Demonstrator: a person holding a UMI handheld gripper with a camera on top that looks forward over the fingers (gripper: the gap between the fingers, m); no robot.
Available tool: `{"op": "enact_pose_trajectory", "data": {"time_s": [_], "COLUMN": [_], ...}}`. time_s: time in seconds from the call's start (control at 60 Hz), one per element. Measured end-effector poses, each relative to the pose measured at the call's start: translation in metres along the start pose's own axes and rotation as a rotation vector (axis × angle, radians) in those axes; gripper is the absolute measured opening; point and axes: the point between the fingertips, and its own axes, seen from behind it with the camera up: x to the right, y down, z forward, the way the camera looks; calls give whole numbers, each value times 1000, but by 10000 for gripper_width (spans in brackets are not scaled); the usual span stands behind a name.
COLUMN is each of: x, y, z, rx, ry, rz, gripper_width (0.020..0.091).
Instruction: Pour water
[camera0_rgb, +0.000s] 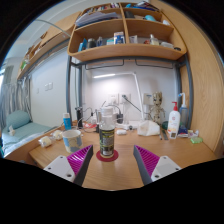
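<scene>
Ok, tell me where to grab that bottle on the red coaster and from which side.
Grip the bottle around its straight labelled middle, coming straight ahead with the open gripper. It stands upright on the coaster just beyond the fingers, and the cup beside it stays clear of that path.

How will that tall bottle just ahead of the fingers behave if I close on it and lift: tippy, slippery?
The bottle looks tall and narrow, standing upright on a small red coaster, so a push near the top would probably tip it. Its smooth sides may slip somewhat. The gripper is open, the bottle just beyond its fingertips. I can't tell how full it is.
</scene>
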Motion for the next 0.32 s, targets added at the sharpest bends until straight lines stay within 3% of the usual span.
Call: {"op": "enact_pose_trajectory", "data": {"time_s": [0.317], "x": [25], "y": [-6], "z": [-26], "rx": [68], "ry": [89], "rz": [-1], "gripper_width": [824]}}
